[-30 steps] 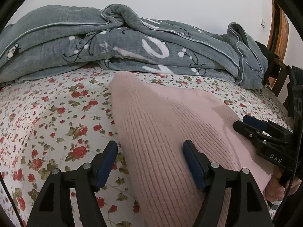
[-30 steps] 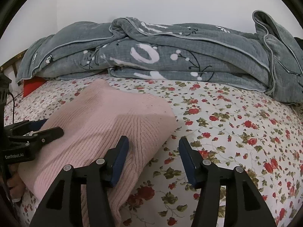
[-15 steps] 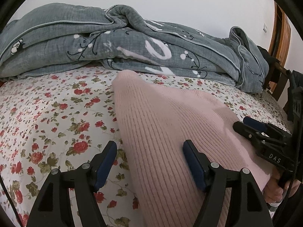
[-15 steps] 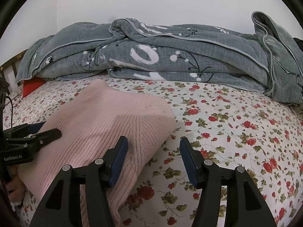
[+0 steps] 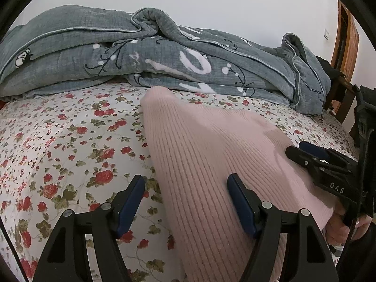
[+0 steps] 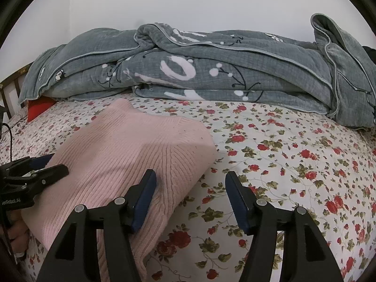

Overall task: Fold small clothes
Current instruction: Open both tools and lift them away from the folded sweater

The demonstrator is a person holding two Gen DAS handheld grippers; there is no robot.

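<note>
On a bed spread with a red-rose sheet, a pink ribbed sweater lies folded into a compact bundle, flat on the sheet just short of the heaped grey quilt that fills the far side from ten to two o'clock. Both sets of tongs stand apart with nothing clamped: the left tongs straddle the bundle's left edge, one blue pad over the floral sheet at seven o'clock and the other over the knit at five o'clock, while the right tongs straddle its right edge, one pad close against the pink fabric and the other over bare sheet. Over the past second the right tongs have just been opening — the sweater's edge sits between the pads, but neither appears to press on it — and the left pair has kept much the same gap as a second ago. The bundle itself looks unmoved from the earlier views. Each tool shows at the rim of the other's view, with the person's fingers partly visible beneath the fabric's near corners. Judging by the squared-off shape and the freed edges, the last fold seems laid down and let go — what remains is likely a tidy-up or moving the garment aside.
</note>
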